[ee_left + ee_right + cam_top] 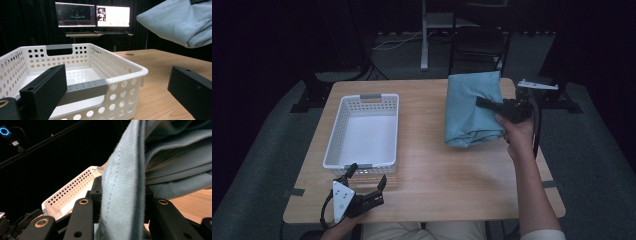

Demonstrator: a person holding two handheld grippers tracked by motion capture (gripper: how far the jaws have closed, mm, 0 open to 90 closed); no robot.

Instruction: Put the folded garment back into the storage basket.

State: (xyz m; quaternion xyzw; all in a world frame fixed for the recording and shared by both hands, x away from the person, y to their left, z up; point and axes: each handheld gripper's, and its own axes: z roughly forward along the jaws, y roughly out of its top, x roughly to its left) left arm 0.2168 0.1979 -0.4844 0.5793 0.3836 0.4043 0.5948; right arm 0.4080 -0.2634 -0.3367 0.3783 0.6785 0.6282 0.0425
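- My right claw (pixel 484 104) is clamped on a folded light-blue cloth (pixel 472 107), biting its edge at about 3 o'clock on the bundle (the right gripper view shows a stitched fold (pixel 120 202) pinched between my jaws).
- The cloth sits at 2 o'clock on the counter (pixel 447 170); in the left gripper view it hangs clear above the wood (pixel 180 22).
- My left claw (pixel 368 176) rests at 7 o'clock on the counter, jaws apart and gripping nothing.
- A white perforated plastic basket (pixel 332 145) with grey handles stands at 10 o'clock, just beyond my left claw, its near handle (pixel 85 87) right before the jaws.
- The basket holds nothing (bare floor visible).
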